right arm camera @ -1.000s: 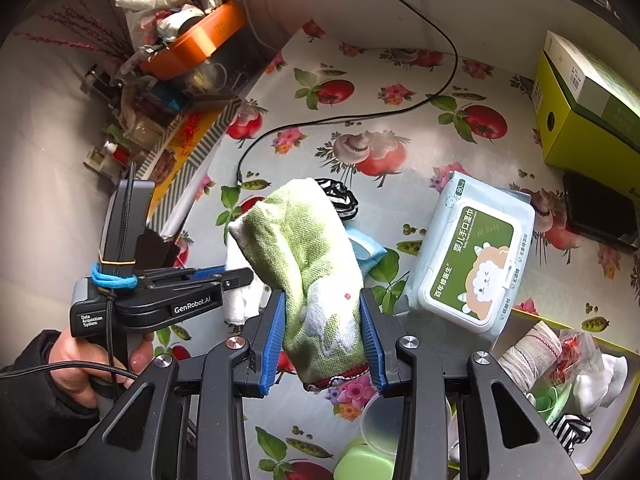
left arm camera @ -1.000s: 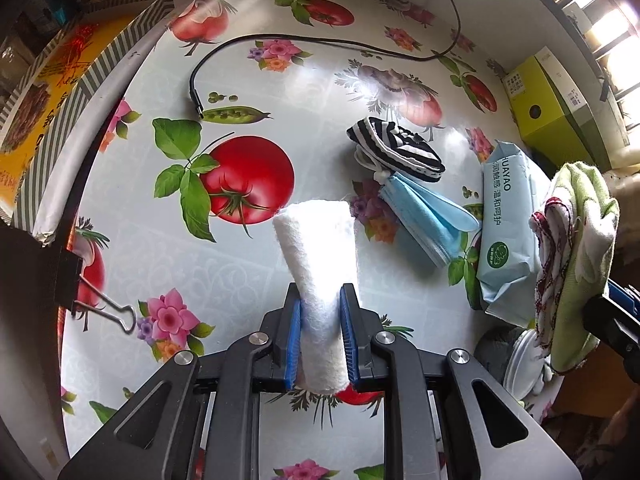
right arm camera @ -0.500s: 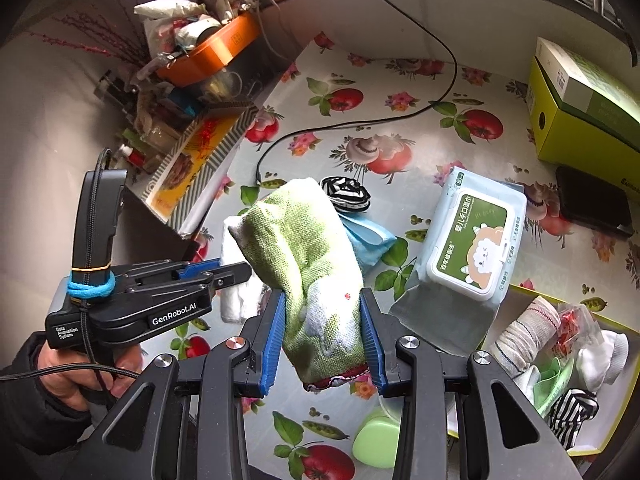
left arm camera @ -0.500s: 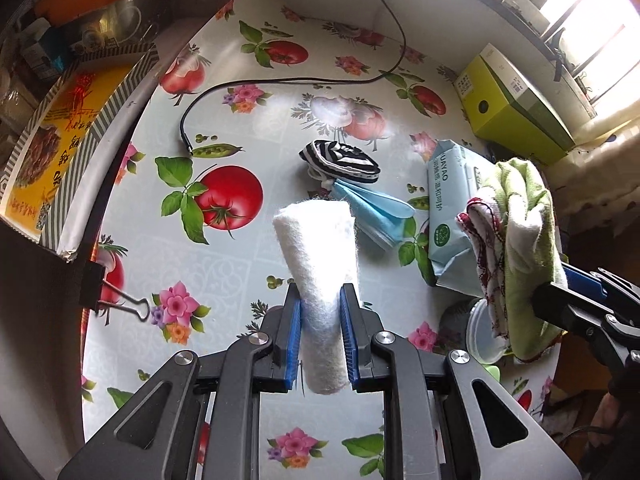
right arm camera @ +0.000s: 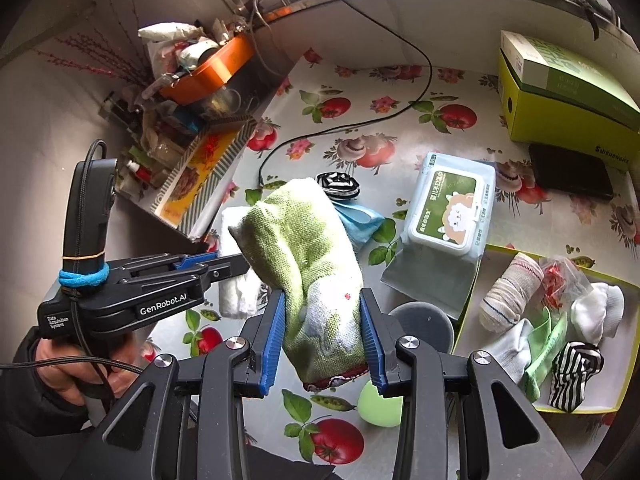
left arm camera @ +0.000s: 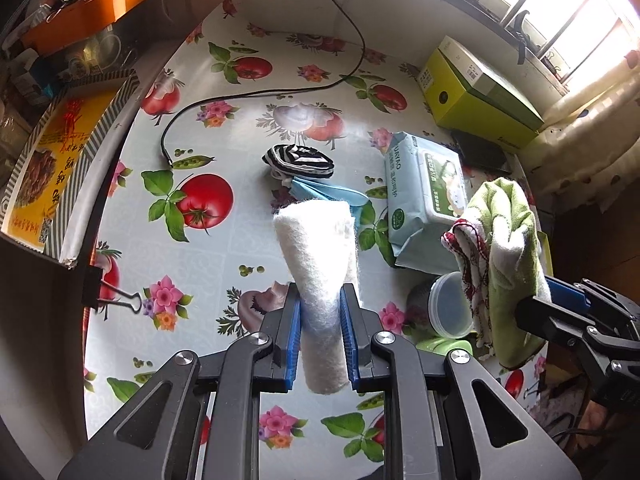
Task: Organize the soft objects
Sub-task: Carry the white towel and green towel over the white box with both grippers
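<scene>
My left gripper (left arm camera: 320, 332) is shut on a rolled white towel (left arm camera: 320, 256) and holds it high above the table. My right gripper (right arm camera: 322, 336) is shut on a folded green cloth (right arm camera: 304, 256), also lifted; the cloth shows at the right in the left wrist view (left arm camera: 508, 248). A striped black-and-white sock (left arm camera: 298, 160) and a blue face mask (left arm camera: 328, 192) lie on the tomato-print tablecloth (left arm camera: 240, 256). A yellow-green box (right arm camera: 480, 280) at the right holds several soft items, among them a rolled bandage (right arm camera: 510, 292) and a striped sock (right arm camera: 574, 372).
A wet-wipes pack (right arm camera: 448, 216) lies mid-table. A round lidded container (left arm camera: 448, 308) and a green ball (right arm camera: 380, 404) sit near the front. A green carton (right arm camera: 560, 96), a black cable (left arm camera: 256, 96) and a cluttered shelf (right arm camera: 192, 92) are at the back and left.
Both grippers have risen and pulled back from the table with their loads, so more of the table and the box shows. Their grips are unchanged.
</scene>
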`<state>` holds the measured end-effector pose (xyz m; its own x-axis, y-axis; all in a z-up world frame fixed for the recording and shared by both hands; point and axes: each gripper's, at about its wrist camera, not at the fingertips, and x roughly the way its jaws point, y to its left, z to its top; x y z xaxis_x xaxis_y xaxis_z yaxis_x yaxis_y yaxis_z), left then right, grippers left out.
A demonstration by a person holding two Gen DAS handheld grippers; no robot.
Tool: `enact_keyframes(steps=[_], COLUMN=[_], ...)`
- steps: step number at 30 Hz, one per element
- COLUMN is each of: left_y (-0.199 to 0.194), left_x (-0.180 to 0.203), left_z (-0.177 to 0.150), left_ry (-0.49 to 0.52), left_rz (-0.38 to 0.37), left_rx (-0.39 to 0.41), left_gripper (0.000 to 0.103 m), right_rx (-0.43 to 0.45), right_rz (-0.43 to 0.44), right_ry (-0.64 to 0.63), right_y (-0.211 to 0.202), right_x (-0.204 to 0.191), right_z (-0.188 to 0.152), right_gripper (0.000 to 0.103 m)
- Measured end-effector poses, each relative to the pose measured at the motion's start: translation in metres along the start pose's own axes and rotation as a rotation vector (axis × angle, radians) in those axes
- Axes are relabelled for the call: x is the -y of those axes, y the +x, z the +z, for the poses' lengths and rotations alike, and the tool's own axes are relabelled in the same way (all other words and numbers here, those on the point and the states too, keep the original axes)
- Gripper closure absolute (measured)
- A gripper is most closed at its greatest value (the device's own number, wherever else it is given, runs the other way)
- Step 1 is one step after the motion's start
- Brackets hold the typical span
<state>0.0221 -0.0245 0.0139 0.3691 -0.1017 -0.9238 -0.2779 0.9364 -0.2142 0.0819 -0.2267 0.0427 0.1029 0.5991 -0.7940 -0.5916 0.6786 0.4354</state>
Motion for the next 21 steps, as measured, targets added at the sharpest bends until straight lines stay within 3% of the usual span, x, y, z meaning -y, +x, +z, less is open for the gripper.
enact_keyframes(steps=[10,21], left_y=[-0.006,-0.003], left_x=[0.021,0.059], left_z=[-0.006,0.001], left_ry=[0.045,0.140], left_rz=[-0.005,-0.006], left_rx=[-0.015,-0.027], left_gripper=[0.084,0.084], right_rx=[0.017,0.077], right_rz=[0.035,0.025], right_ry=[0.021,0.123], right_y=[-0.010,-0.030], right_x=[0.001,0.041], right_z=[-0.020,-0.030], right_gripper=[0.068,0.068])
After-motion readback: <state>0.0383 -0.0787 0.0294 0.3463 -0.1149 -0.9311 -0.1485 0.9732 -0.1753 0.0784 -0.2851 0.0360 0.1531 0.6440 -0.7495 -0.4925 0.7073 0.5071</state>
